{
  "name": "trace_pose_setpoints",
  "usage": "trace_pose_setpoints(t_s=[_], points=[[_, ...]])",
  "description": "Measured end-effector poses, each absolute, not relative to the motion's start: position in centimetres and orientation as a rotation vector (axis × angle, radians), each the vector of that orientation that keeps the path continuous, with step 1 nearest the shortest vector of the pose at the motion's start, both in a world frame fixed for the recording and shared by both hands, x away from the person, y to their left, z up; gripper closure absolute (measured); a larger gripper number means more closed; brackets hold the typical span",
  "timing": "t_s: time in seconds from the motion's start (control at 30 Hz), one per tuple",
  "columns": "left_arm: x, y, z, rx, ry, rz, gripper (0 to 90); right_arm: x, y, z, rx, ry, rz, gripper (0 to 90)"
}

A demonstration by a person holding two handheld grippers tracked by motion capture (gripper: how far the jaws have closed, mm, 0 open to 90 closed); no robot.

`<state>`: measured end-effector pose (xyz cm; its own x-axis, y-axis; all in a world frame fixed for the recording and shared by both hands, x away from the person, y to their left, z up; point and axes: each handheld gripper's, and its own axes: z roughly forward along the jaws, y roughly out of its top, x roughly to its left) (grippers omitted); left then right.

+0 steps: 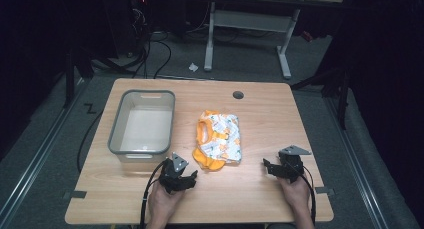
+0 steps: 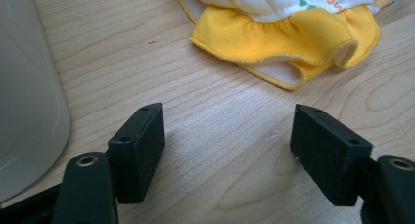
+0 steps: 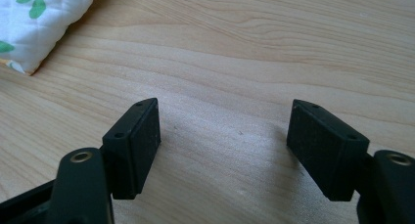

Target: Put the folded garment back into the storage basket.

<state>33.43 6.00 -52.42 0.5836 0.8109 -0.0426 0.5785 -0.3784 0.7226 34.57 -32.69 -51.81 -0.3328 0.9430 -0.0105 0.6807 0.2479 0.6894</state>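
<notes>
A folded white and yellow printed garment (image 1: pixel 218 140) lies in the middle of the wooden table (image 1: pixel 260 119). Its yellow ruffled hem (image 2: pixel 286 43) fills the top of the left gripper view, and a white quilted corner (image 3: pixel 36 23) shows at the top left of the right gripper view. My left gripper (image 1: pixel 189 177) rests open on the table just in front of the garment's near left edge, nothing between its jaws (image 2: pixel 227 145). My right gripper (image 1: pixel 270 166) is open too, low over bare wood (image 3: pixel 222 145) to the right of the garment.
An empty grey plastic bin (image 1: pixel 143 124) stands left of the garment; its pale wall (image 2: pixel 24 111) is close to my left gripper. A dark round hole (image 1: pixel 238 95) sits near the table's far edge. Desk legs and cables stand on the floor beyond.
</notes>
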Motion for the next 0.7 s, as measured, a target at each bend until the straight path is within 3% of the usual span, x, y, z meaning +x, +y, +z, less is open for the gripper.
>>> trace_pose_setpoints(t_s=[0.7], points=[[33.44,5.96,-52.41,2.095,1.108,0.417,29.9,34.57,-32.7,-51.8,1.479,2.103,0.83,28.7]])
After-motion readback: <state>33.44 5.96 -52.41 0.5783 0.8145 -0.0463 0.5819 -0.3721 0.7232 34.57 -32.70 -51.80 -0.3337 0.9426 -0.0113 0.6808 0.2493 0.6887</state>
